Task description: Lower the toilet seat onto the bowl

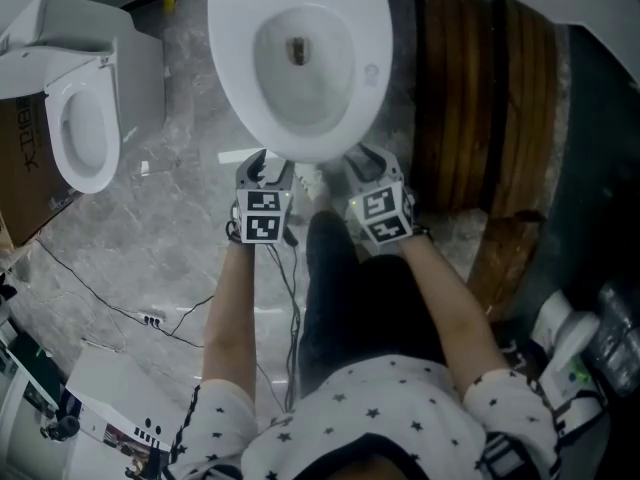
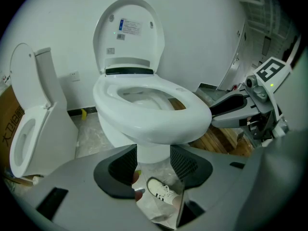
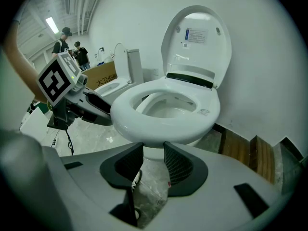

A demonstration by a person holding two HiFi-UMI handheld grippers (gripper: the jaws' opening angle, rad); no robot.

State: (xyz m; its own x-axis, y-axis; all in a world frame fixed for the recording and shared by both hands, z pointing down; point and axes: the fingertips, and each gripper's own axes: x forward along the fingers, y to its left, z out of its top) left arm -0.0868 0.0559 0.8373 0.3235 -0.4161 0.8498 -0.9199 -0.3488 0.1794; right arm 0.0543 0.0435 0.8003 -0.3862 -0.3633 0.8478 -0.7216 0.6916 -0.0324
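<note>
The white toilet (image 1: 300, 58) stands at the top centre of the head view. Its seat ring (image 2: 159, 110) lies flat on the bowl and the lid (image 2: 129, 32) stands upright against the wall. My left gripper (image 1: 268, 168) and right gripper (image 1: 368, 160) hang side by side just in front of the bowl's front rim, below seat height. In the left gripper view the left gripper (image 2: 153, 162) is open and empty. The right gripper (image 3: 154, 165) is open too, with only floor between its pads. Neither touches the seat.
A second toilet (image 1: 85, 118) and a cardboard box (image 1: 25, 168) stand to the left. Wooden planks (image 1: 480, 98) lie to the right. Cables (image 1: 150, 318) run over the marble floor. My white shoe (image 2: 161, 191) is below the left gripper. People (image 3: 72, 52) stand far behind.
</note>
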